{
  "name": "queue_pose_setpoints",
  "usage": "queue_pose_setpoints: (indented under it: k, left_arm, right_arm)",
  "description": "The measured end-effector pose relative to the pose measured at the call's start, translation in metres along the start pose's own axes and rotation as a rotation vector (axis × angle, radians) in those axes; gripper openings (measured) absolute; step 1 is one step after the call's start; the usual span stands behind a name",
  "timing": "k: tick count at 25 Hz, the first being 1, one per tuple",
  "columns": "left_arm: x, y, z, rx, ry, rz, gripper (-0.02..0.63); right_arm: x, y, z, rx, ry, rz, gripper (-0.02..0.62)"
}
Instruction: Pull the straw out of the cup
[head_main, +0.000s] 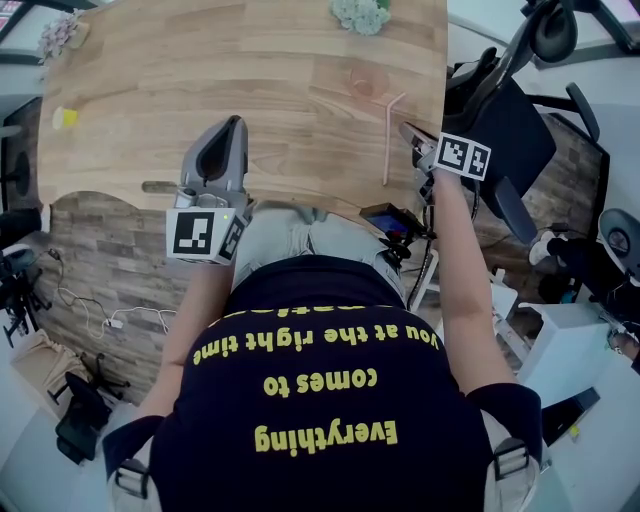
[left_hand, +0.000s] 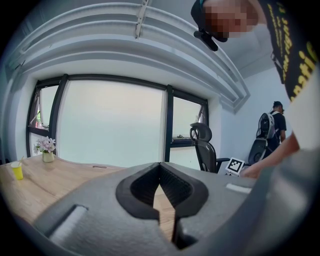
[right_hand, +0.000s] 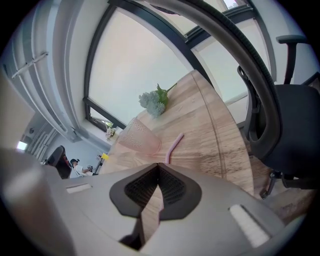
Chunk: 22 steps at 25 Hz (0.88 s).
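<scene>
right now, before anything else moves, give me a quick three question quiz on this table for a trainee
1. True or false: the pink bent straw stands inside the pink translucent cup.
2. Which gripper is nearer the straw? A) the left gripper B) the right gripper
3. What sits beyond the cup, at the far edge of the light wooden table?

Key
1. False: it lies flat on the table beside the cup.
2. B
3. A bunch of pale green flowers.
</scene>
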<state>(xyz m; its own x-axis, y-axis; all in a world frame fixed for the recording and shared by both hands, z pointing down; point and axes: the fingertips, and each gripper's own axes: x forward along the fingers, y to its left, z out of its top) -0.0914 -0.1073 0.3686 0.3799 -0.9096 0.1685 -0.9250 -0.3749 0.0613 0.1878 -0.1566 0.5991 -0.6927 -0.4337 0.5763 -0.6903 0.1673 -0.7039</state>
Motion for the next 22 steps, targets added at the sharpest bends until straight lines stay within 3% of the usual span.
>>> queue_pose_setpoints:
  k: [6,12,22]
  left_arm:
    - [-0.008,0.010,0.002,-0.006,-0.012,0.038,0.000]
    - [-0.016,0.014,-0.001,-0.036,-0.014,0.056,0.000]
    - [-0.020,0.008,0.006,-0.086,-0.061,0.035,0.000]
  right_arm:
    - [-0.009,0.012,0.012,-0.023,-0.048,0.048,0.008]
    - [-0.021,0.035,0.036,-0.037,-0.177,0.146,0.008]
    - [-0.065,0.087,0.086,-0.134,-0.502,0.293,0.007]
